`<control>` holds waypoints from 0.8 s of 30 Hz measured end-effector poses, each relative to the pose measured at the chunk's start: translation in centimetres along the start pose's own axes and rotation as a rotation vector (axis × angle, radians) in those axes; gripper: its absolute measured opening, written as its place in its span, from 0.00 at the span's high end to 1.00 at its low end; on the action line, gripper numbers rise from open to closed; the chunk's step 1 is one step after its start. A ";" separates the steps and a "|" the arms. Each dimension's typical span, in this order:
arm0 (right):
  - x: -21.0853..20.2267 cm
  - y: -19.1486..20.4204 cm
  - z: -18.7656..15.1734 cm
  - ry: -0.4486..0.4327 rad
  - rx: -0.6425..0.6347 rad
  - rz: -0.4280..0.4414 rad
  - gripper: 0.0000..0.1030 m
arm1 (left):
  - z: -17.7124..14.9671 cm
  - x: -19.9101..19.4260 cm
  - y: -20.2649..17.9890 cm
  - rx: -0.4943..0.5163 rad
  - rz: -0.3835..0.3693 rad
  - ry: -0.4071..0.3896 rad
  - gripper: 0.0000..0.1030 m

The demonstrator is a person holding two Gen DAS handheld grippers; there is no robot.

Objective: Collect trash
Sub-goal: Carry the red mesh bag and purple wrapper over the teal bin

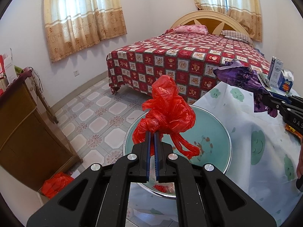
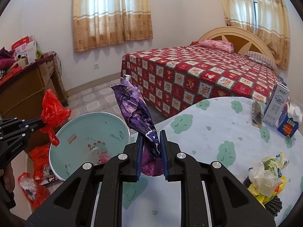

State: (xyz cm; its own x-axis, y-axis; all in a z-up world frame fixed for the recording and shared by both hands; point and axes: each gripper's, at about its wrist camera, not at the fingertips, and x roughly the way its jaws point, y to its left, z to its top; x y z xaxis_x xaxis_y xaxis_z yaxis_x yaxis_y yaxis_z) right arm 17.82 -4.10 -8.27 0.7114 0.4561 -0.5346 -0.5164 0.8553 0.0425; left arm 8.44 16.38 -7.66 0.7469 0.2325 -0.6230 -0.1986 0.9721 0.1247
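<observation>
A crumpled red plastic bag [image 1: 166,109], knotted with loose ends dangling, hangs in the air above a round teal basin [image 1: 214,117]. A crinkled purple foil wrapper [image 2: 140,117] stands upright just beside the basin's rim, at the desk's [image 2: 217,132] edge.

Red bag [image 1: 166,109] thin glossy plastic; purple wrapper [image 2: 140,117] crinkled shiny foil; tablecloth [image 2: 204,132] matt cloth.

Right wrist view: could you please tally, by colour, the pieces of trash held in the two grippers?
Red plastic bag, in the left gripper: 1
Purple wrapper, in the right gripper: 1
Total: 2
</observation>
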 end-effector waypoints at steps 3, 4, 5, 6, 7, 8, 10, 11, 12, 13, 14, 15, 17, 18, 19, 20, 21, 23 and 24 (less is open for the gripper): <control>0.1 0.2 0.0 0.000 -0.011 0.006 0.83 | 0.0 0.1 0.1 -0.003 0.003 0.001 0.97; 0.1 0.3 0.0 0.001 -0.016 0.008 0.83 | 0.0 0.1 0.3 -0.006 0.004 0.001 0.97; 0.2 0.4 0.0 0.002 -0.017 0.008 0.83 | 0.0 0.1 0.4 -0.007 0.005 0.001 0.97; 0.3 0.5 0.0 0.003 -0.021 0.008 0.83 | 0.1 0.1 0.3 -0.007 0.007 0.002 0.96; 0.3 0.6 -0.1 0.004 -0.023 0.008 0.83 | 0.1 0.2 0.4 -0.010 0.010 0.003 0.96; 0.3 0.6 -0.1 0.004 -0.024 0.009 0.83 | 0.1 0.2 0.4 -0.011 0.010 0.004 0.96; 0.4 0.8 0.0 0.005 -0.028 0.009 0.82 | 0.0 0.2 0.5 -0.012 0.012 0.005 0.96; 0.4 0.8 -0.1 0.006 -0.031 0.011 0.83 | 0.0 0.3 0.5 -0.012 0.013 0.006 0.96; 0.5 0.9 -0.1 0.005 -0.034 0.012 0.83 | 0.0 0.3 0.6 -0.012 0.013 0.007 0.96; 0.5 0.9 0.0 0.005 -0.036 0.013 0.83 | -0.1 0.4 0.6 -0.013 0.014 0.008 0.96; 0.5 1.0 0.0 0.004 -0.042 0.014 0.83 | 0.0 0.4 0.6 -0.013 0.014 0.008 0.96; 0.5 1.1 -0.1 0.003 -0.046 0.013 0.83 | -0.1 0.4 0.6 -0.013 0.016 0.008 0.96; 0.6 1.3 -0.1 0.002 -0.052 0.016 0.83 | -0.1 0.4 0.6 -0.014 0.015 0.007 0.96; 0.6 1.3 -0.1 0.002 -0.053 0.017 0.83 | -0.1 0.4 0.6 -0.014 0.015 0.007 0.96; 0.6 1.4 -0.1 0.003 -0.053 0.018 0.83 | -0.1 0.4 0.6 -0.014 0.015 0.007 0.96; 0.7 1.4 -0.2 0.003 -0.055 0.019 0.83 | -0.1 0.4 0.6 -0.013 0.015 0.008 0.96; 0.7 1.5 -0.2 0.004 -0.057 0.020 0.83 | -0.1 0.4 0.6 -0.013 0.015 0.007 0.96; 0.8 1.5 -0.2 0.004 -0.061 0.020 0.83 | -0.1 0.4 0.7 -0.015 0.016 0.006 0.96; 0.8 1.5 -0.2 0.004 -0.062 0.019 0.83 | -0.2 0.4 0.8 -0.016 0.017 0.006 0.96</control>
State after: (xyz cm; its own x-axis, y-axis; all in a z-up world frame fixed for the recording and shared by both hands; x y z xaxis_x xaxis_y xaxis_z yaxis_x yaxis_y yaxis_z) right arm 17.51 -2.51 -8.83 0.6991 0.4710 -0.5380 -0.5586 0.8295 0.0004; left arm 8.43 17.26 -7.97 0.7394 0.2485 -0.6257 -0.2214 0.9675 0.1226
